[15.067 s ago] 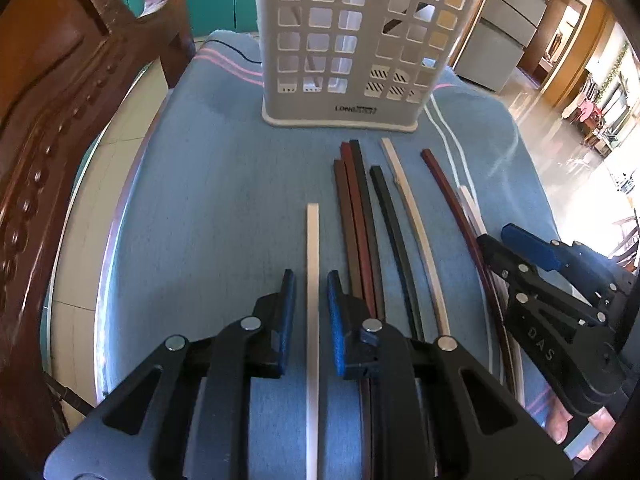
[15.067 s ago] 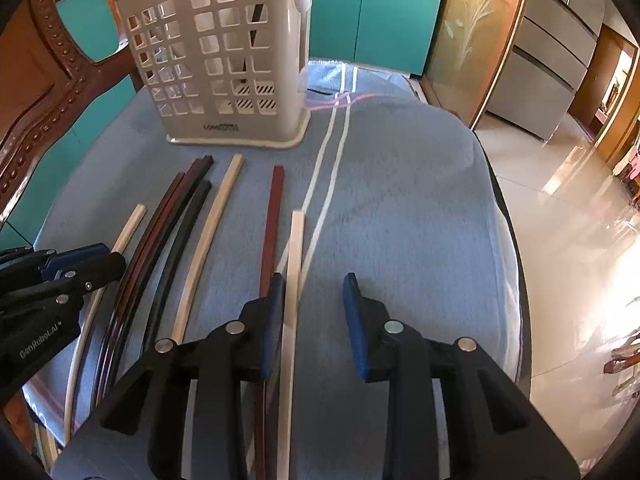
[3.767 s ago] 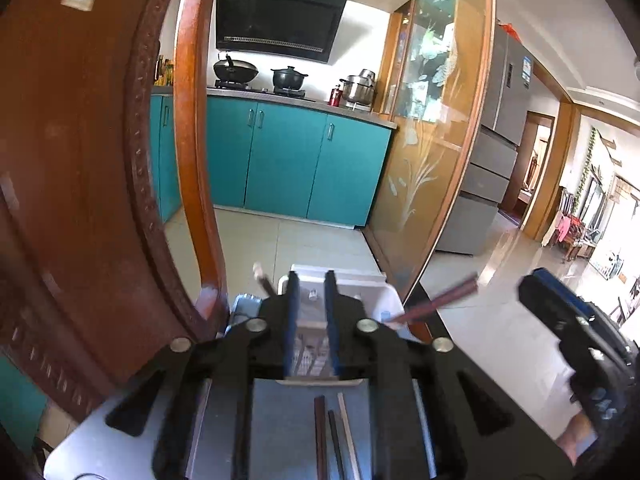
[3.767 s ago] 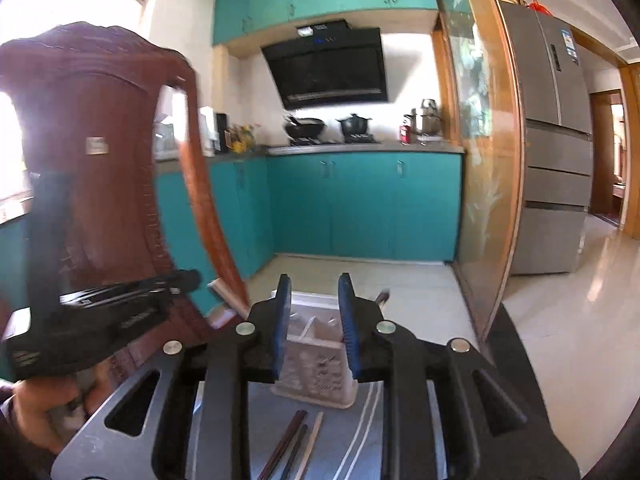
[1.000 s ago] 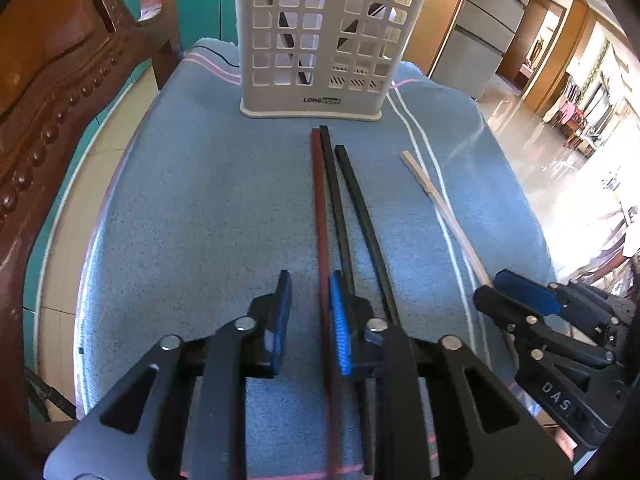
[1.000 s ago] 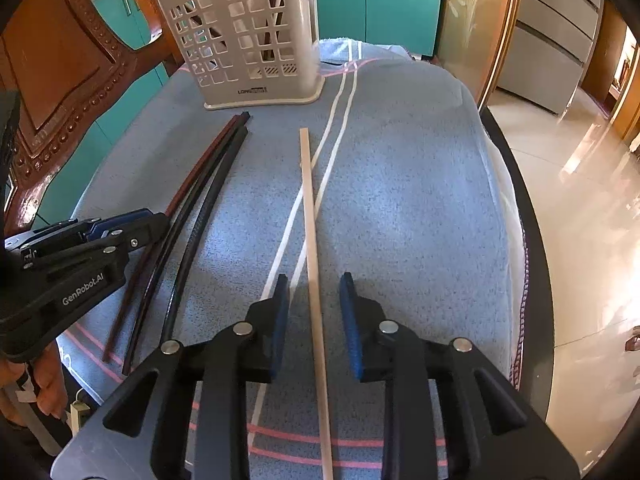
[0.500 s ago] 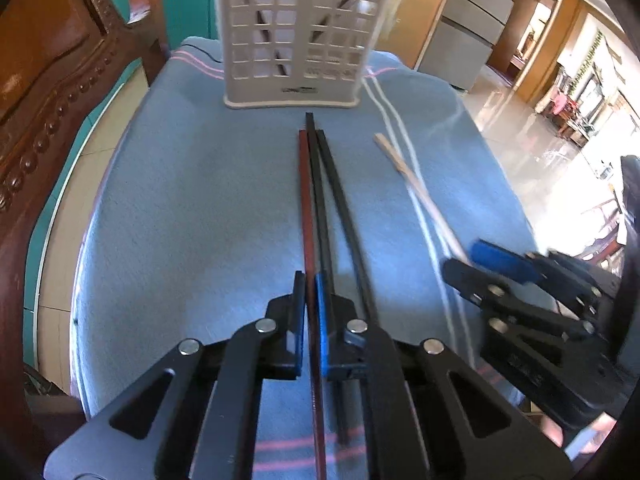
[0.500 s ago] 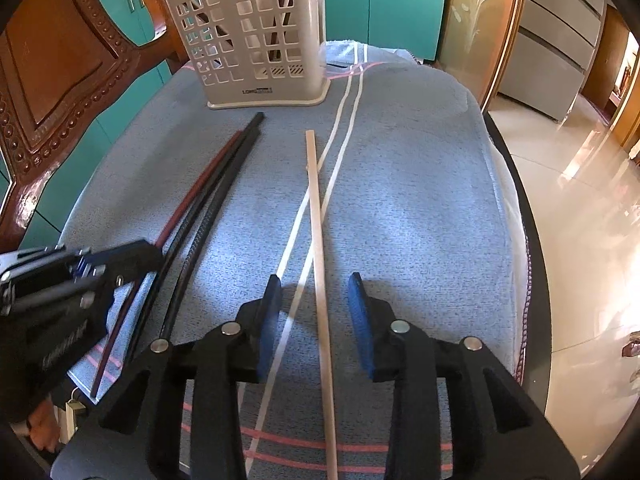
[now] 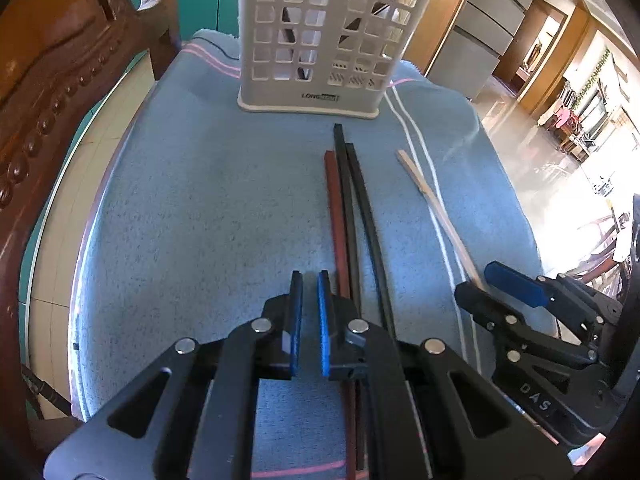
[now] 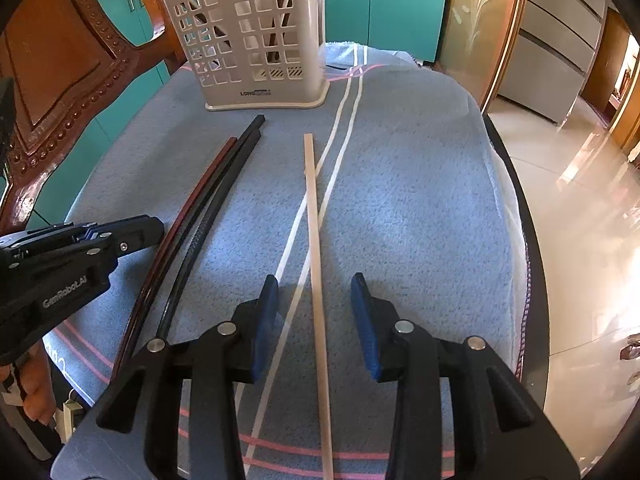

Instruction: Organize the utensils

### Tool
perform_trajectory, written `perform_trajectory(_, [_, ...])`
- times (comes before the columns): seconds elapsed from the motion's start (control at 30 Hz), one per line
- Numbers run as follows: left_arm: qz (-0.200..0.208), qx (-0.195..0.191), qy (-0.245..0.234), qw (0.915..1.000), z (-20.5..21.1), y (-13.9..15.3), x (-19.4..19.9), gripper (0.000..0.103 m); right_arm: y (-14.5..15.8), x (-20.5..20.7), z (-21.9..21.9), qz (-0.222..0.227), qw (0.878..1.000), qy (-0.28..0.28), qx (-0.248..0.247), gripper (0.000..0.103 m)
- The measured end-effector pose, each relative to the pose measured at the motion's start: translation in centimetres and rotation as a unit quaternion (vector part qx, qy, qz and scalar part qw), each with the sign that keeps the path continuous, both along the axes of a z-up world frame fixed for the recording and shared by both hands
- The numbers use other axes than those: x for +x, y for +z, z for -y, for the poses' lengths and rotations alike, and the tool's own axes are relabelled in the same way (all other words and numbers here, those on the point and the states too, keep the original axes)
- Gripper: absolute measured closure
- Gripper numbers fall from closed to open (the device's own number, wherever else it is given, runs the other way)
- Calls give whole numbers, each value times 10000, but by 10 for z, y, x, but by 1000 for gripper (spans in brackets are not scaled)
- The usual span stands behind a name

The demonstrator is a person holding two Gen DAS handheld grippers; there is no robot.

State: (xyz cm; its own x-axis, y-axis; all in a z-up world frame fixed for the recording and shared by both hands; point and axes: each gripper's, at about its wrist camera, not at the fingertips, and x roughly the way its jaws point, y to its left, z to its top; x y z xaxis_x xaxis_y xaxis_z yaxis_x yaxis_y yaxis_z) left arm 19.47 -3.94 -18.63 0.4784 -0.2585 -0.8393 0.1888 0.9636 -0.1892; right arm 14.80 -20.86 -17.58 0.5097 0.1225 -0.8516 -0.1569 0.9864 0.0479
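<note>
While its pads are drawn almost together over bare blue cloth, the left gripper holds nothing; a red chopstick and two black chopsticks run just past its right finger. Only the right wrist view shows the right gripper head-on: its jaws have just been opening, and a pale chopstick lies untouched between them. Beyond stands the white basket, with sticks leaning inside.

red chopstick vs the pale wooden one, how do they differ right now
The red chopstick is dark red and lies tight against two black chopsticks; the pale wooden chopstick is light tan and lies alone, across the towel's white stripes. Both lie flat, pointing toward the basket.
</note>
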Motion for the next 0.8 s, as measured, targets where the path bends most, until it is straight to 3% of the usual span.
perform_trajectory(0.4, [212,500,-93,9985,23,3,-4,95,-2,4,-3,84,9999,25,-119,61])
perform_trajectory(0.8, [342,624,-90,9974,30,9,-12,95,-3,5,-4,131,9997,41,-184,60])
